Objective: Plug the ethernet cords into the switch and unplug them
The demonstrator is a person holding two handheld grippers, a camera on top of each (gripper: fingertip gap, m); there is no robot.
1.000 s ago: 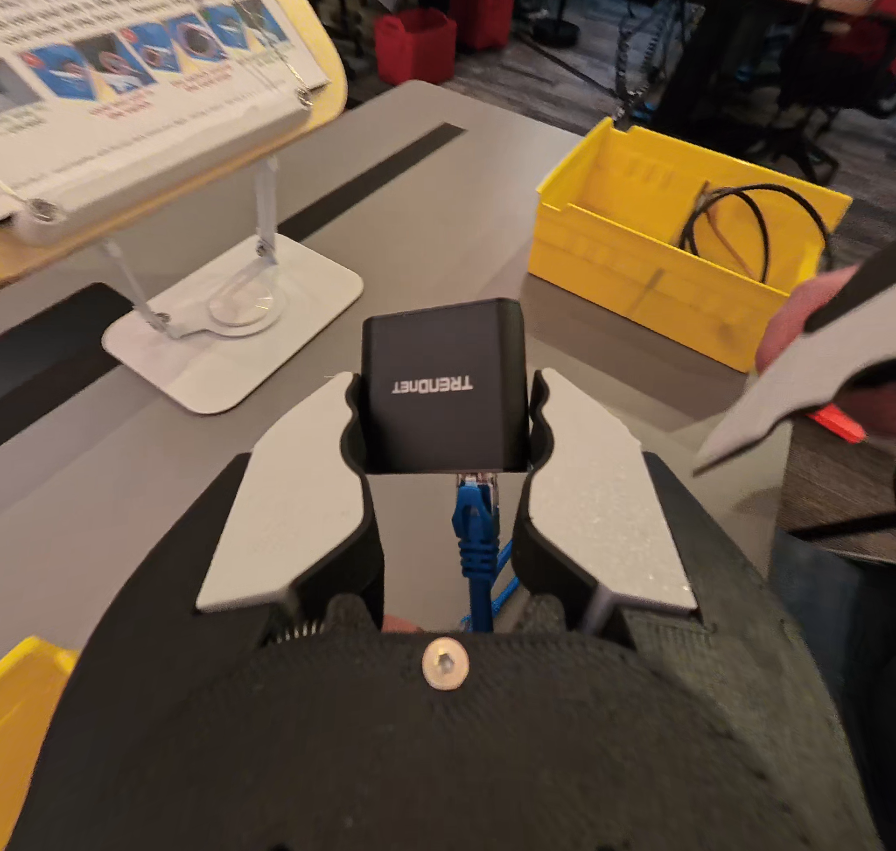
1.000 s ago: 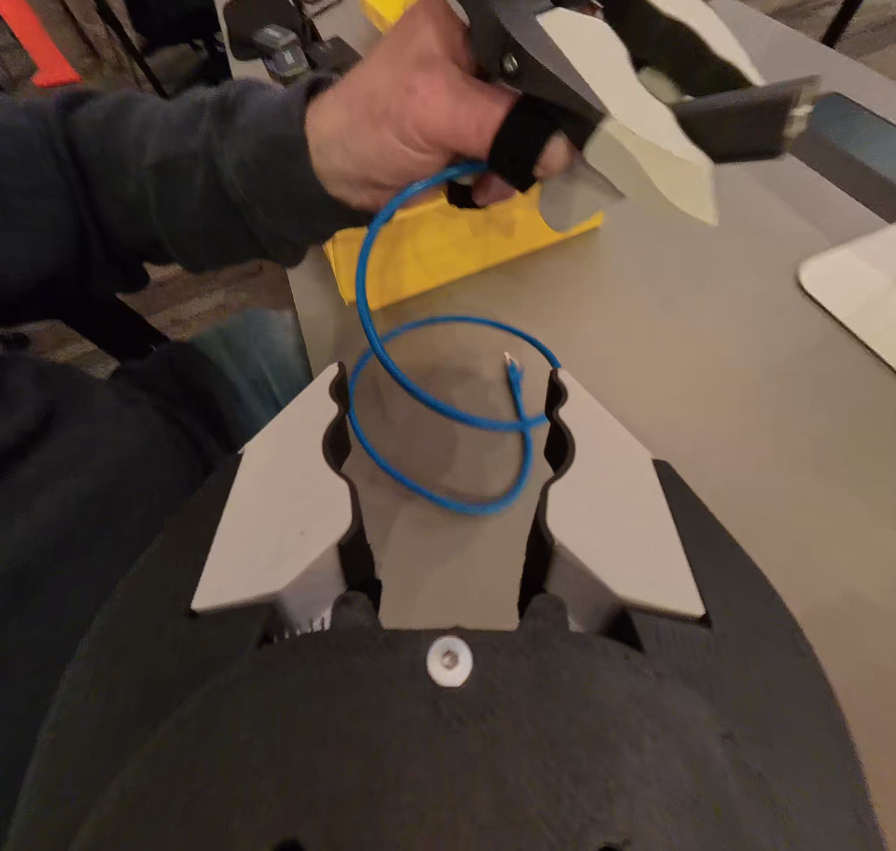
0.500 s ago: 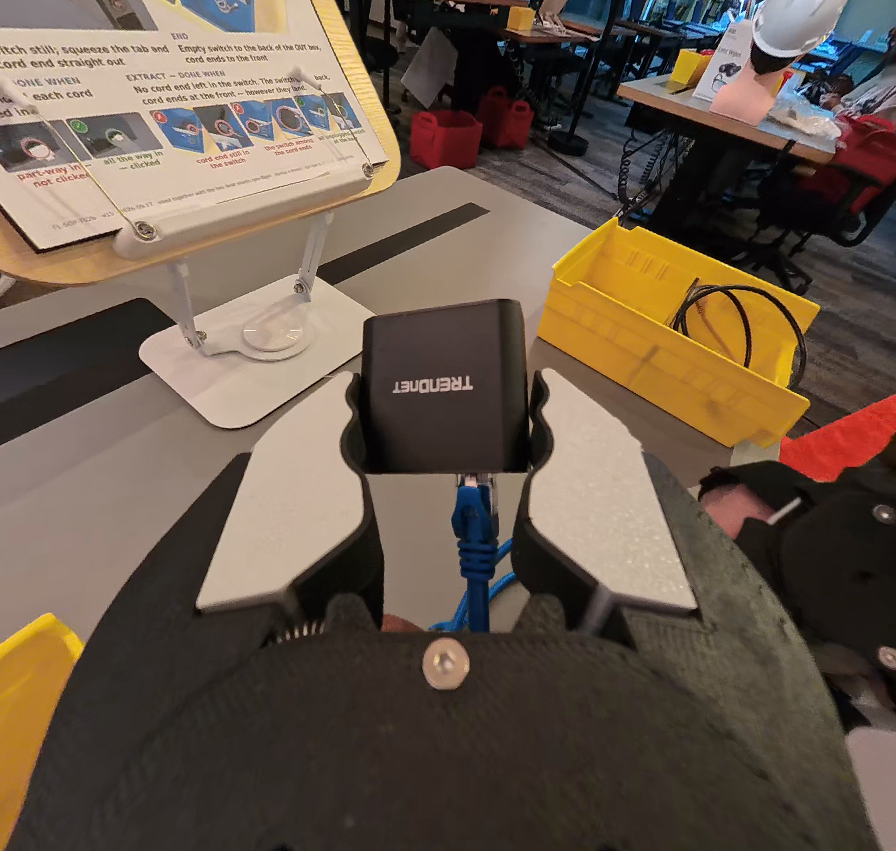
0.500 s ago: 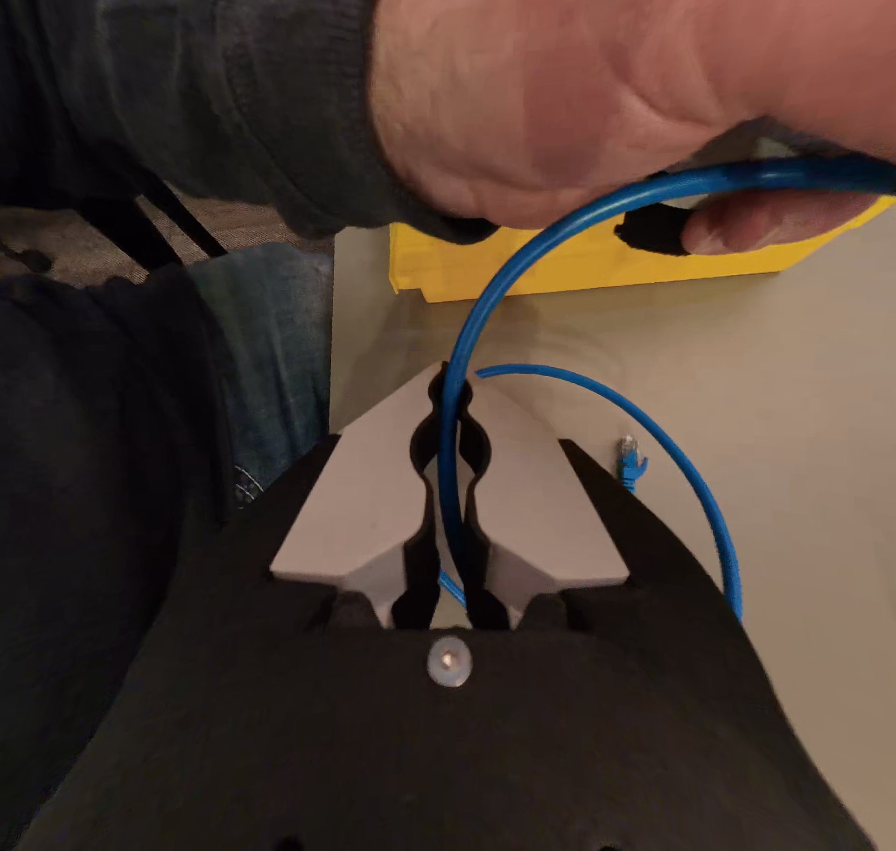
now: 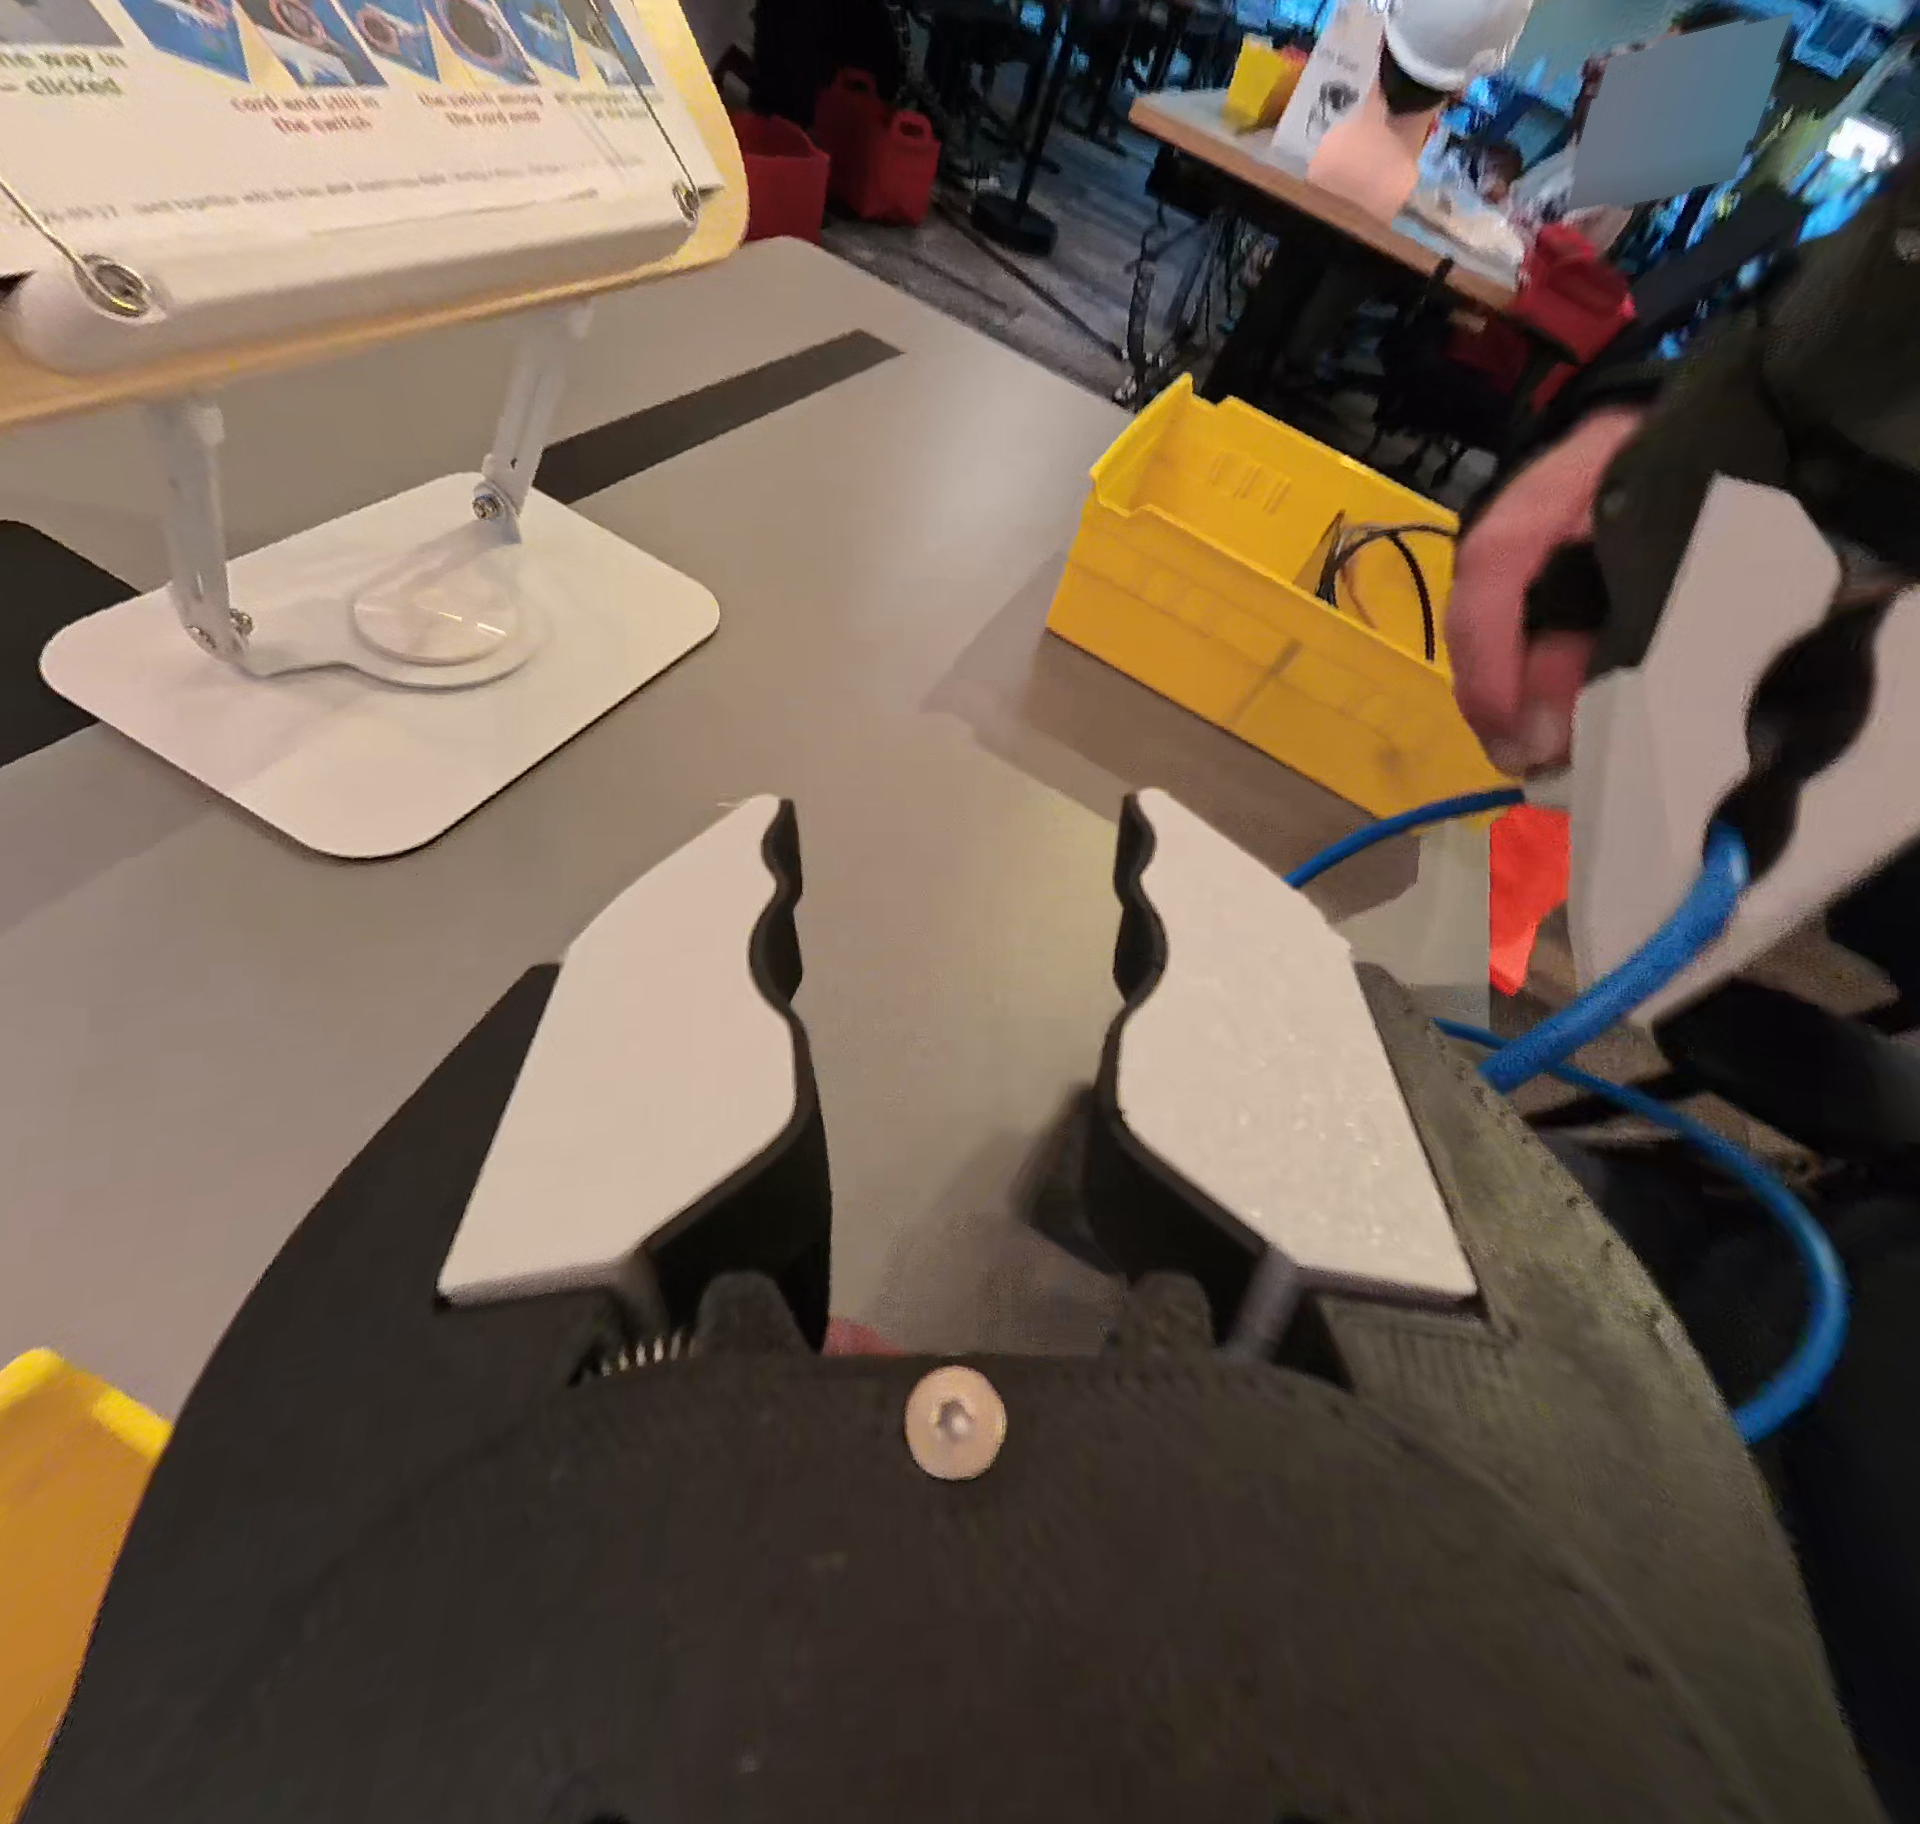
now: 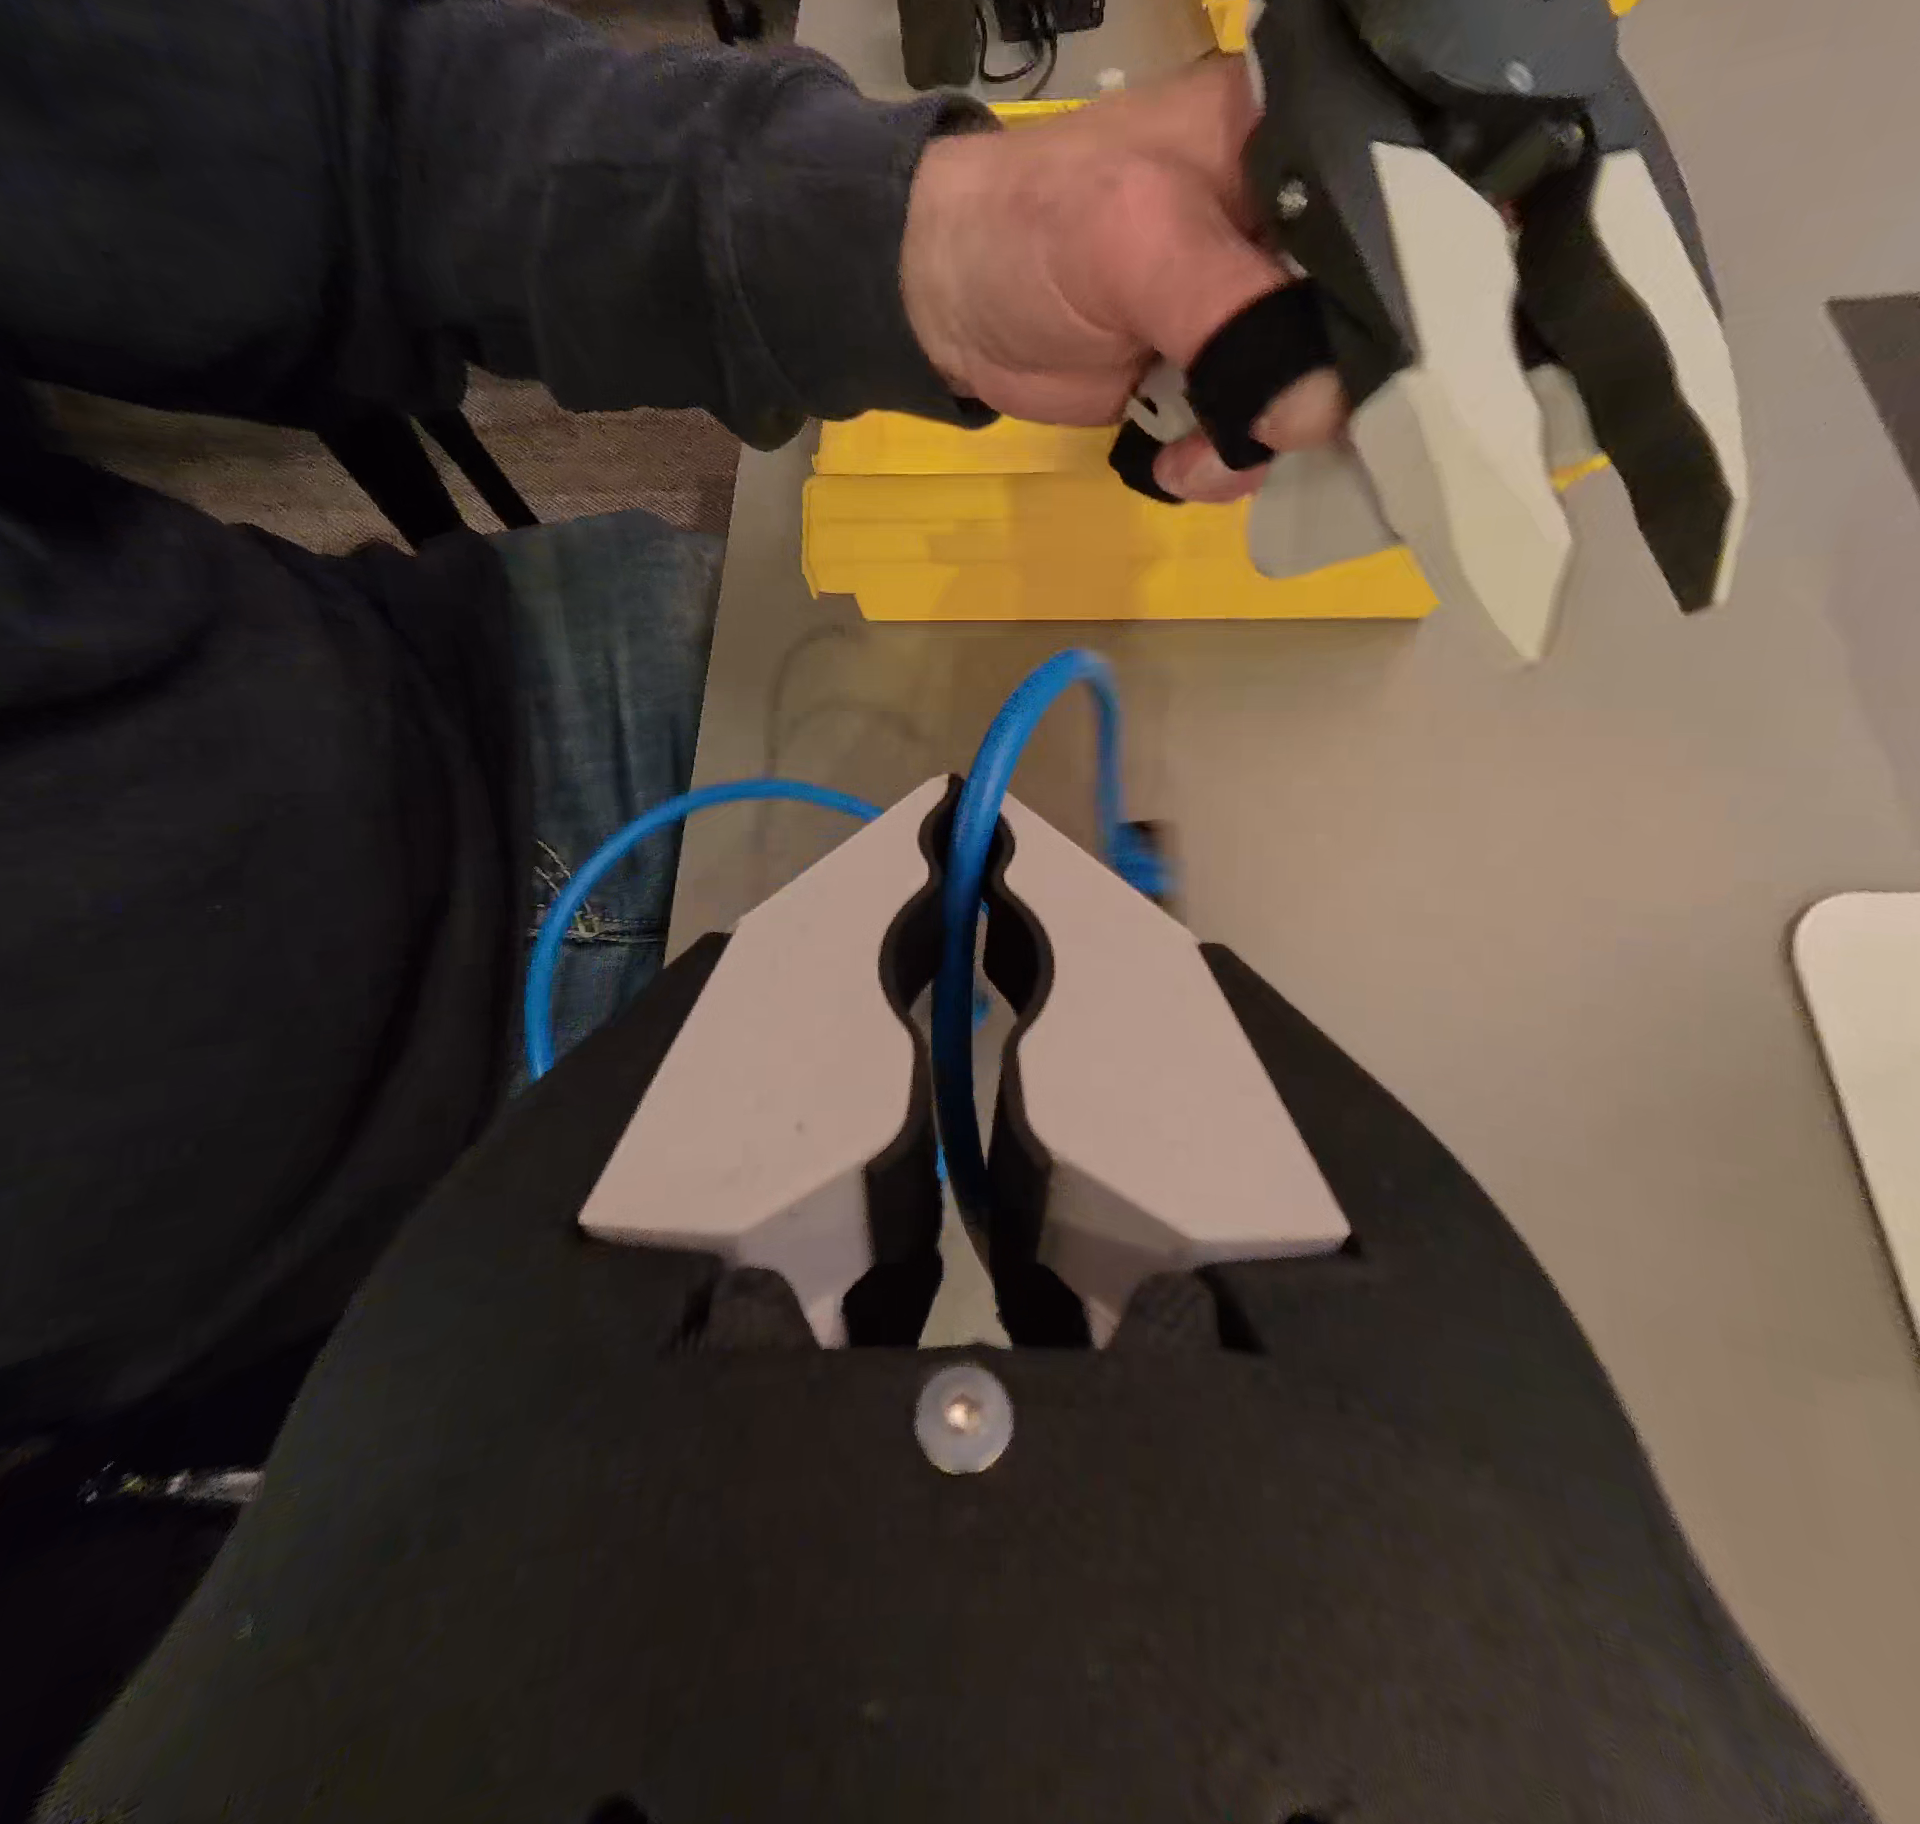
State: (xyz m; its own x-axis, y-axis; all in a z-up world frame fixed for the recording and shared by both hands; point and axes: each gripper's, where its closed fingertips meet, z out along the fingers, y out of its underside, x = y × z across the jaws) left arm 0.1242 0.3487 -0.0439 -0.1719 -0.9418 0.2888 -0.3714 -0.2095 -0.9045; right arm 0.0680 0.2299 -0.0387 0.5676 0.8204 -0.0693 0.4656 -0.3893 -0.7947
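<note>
My left gripper (image 5: pixel 956 839) is open and empty above the grey table (image 5: pixel 935 548); the switch is not between its fingers. It also shows in the right wrist view (image 6: pixel 1621 621), open, held in a hand at the upper right. My right gripper (image 6: pixel 971 818) is shut on the blue ethernet cord (image 6: pixel 961 953), which runs up between the pads and loops over. The cord's plug end (image 6: pixel 1138 860) hangs blurred just right of the fingertips. In the left wrist view the right gripper (image 5: pixel 1725 839) is at the right edge, pinching the blue cord (image 5: pixel 1621 974). I do not see the switch clearly in either view.
A yellow bin (image 5: pixel 1195 611) holding a black cable (image 5: pixel 1403 569) stands at the table's right. A white stand (image 5: pixel 395 694) with an instruction board is at the back left. Another yellow bin (image 6: pixel 1039 548) lies beyond the cord. A person's sleeve and legs fill the left of the right wrist view.
The black switch, held in my left gripper with the blue cord plugged in half a second ago, has left the grasp; the left gripper is empty. My right gripper stays shut on the cord.
</note>
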